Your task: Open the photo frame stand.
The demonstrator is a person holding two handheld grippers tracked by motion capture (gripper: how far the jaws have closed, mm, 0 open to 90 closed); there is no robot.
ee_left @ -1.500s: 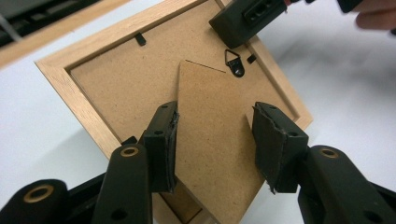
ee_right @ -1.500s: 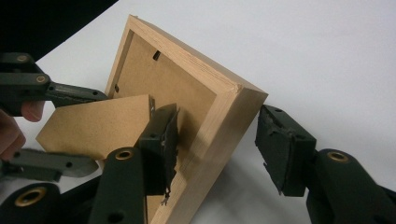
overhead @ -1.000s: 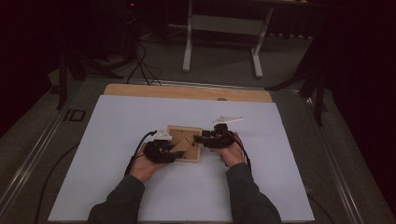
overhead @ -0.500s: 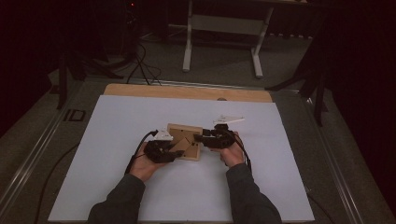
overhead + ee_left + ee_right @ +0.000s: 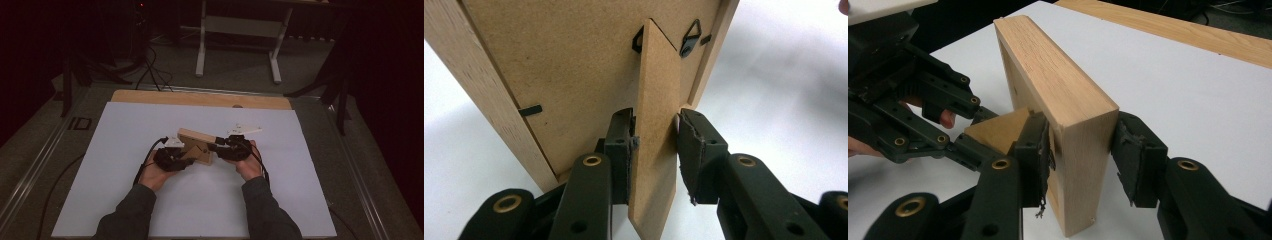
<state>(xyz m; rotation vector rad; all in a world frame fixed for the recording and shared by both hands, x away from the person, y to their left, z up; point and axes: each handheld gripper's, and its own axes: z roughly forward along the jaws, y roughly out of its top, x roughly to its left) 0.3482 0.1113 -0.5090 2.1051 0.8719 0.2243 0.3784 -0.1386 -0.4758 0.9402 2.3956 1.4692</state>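
A light wooden picture frame (image 5: 197, 142) stands on edge mid-table, its brown back panel (image 5: 574, 60) facing the person's left hand. A hardboard stand leg (image 5: 656, 100) swings out from that back, and my left gripper (image 5: 655, 122) is shut on it, one jaw on each face. In the high view the left gripper (image 5: 186, 159) sits just left of the frame. My right gripper (image 5: 1080, 130) is shut on the near end of the frame (image 5: 1048, 70), jaws pressing both sides; the high view shows that gripper (image 5: 215, 146) at the frame's right. The stand leg (image 5: 998, 131) and left gripper (image 5: 913, 100) lie behind it.
A white sheet (image 5: 300, 175) covers the table, with a bare wooden strip (image 5: 200, 98) along its far edge. A small metal hanger (image 5: 691, 36) sits near the top of the frame's back. Beyond the table are a white-legged stand (image 5: 240, 30) and floor cables (image 5: 150, 65).
The frame has tipped up from lying nearly flat to standing on its edge. Both hands stay at its two sides and have shifted only slightly.
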